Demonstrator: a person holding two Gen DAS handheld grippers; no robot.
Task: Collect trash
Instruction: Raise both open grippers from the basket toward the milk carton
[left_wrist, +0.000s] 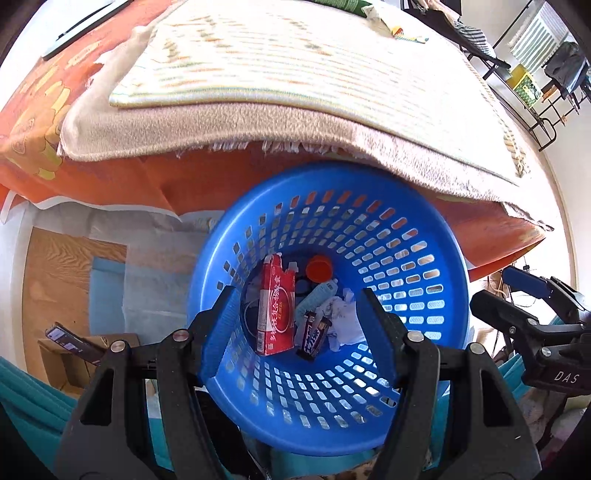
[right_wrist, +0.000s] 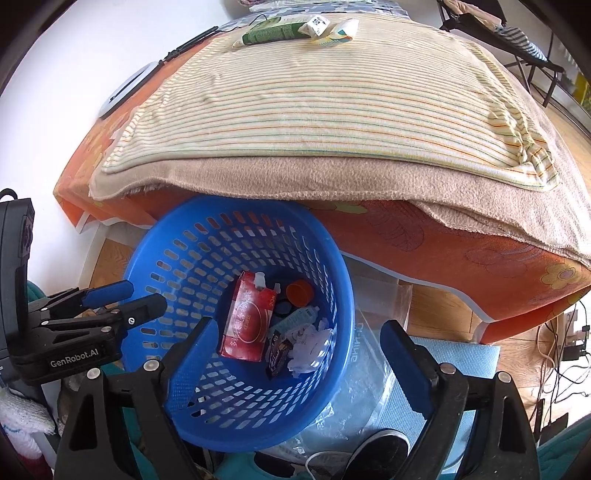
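Your left gripper (left_wrist: 295, 325) points steeply down over the blue basket (left_wrist: 417, 236), jaws spread with nothing between the pads. Your right gripper (right_wrist: 295, 354) is tilted down likewise, jaws spread wider and empty; one finger hangs over the basket's mouth, the other outside its rim above clear plastic wrap (right_wrist: 369, 369) on the floor. The basket stands on the floor just beside the bed's orange sheet (right_wrist: 443, 243), partly under the overhanging beige blanket (right_wrist: 295, 177). In the basket's bottom lie a red carton (left_wrist: 275, 310), flattened at the top, an orange cap (left_wrist: 319, 267), a pale blue bottle (left_wrist: 317, 295), a dark snack wrapper (left_wrist: 312, 336) and crumpled white tissue (left_wrist: 345, 321). On the far end of the striped blanket (right_wrist: 314, 103) lie a green carton (right_wrist: 273, 32) and a small white carton (right_wrist: 338, 31), well apart from the basket.
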